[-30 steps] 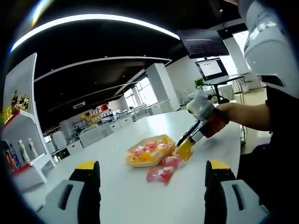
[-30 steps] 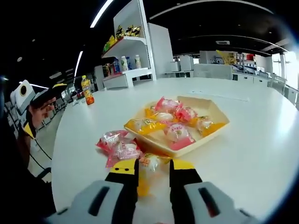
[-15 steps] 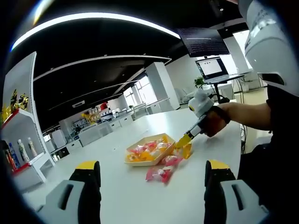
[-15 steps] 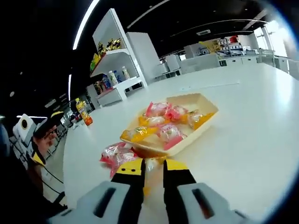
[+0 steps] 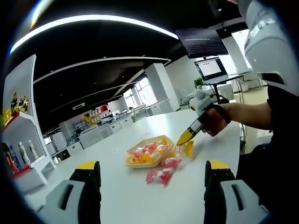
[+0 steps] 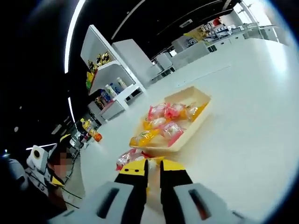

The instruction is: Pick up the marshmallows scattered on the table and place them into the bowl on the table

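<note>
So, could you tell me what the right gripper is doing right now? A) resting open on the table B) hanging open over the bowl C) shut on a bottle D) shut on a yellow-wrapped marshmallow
D: the right gripper has its jaws closed on a yellow marshmallow, lifted just beside the bowl.

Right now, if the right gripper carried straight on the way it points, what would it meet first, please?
Probably the bowl: in the right gripper view the right gripper, shut on a yellow-wrapped marshmallow, points at its near rim and the wrapped marshmallows inside. Depth is uncertain; it may pass above the rim.
</note>
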`<action>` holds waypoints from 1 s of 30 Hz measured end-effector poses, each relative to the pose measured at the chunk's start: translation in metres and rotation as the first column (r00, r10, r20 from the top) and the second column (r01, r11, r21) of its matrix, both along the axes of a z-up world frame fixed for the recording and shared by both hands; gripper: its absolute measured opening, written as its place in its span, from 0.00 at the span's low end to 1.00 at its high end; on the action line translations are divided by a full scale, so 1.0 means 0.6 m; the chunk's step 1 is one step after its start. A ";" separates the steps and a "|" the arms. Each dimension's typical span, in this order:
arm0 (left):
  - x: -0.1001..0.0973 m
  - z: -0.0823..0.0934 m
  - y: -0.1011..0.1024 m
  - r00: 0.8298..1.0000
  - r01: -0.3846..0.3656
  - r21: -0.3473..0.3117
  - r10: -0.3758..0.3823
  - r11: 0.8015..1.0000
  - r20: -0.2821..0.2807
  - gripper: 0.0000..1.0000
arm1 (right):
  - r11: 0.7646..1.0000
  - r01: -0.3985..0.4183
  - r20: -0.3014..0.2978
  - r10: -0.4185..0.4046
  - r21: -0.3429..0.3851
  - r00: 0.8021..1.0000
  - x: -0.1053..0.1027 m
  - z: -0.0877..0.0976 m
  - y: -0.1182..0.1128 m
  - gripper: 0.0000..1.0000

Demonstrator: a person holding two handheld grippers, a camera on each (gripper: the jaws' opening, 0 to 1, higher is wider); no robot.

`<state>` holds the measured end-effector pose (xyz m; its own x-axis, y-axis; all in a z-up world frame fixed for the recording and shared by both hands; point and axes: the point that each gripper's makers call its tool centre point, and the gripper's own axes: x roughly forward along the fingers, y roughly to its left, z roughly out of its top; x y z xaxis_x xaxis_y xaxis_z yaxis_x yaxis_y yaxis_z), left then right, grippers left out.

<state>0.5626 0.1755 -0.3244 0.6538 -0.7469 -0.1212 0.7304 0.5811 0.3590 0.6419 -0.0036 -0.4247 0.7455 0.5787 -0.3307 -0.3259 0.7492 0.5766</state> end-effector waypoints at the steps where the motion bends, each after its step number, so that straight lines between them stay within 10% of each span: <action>1: -0.001 0.001 0.000 1.000 0.000 -0.001 0.000 1.000 0.002 0.91 | 1.000 0.002 0.000 -0.002 0.003 1.000 -0.001 0.002 -0.002 0.08; 30: -0.033 0.018 -0.007 0.999 0.015 0.007 -0.015 1.000 0.044 0.91 | 0.999 0.027 0.114 -0.030 0.028 0.993 -0.034 0.102 -0.022 0.03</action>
<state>0.5425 0.1711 -0.3135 0.6476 -0.7558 -0.0973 0.7221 0.5678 0.3952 0.6215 -0.0167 -0.3633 0.7937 0.5641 -0.2277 -0.3694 0.7442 0.5565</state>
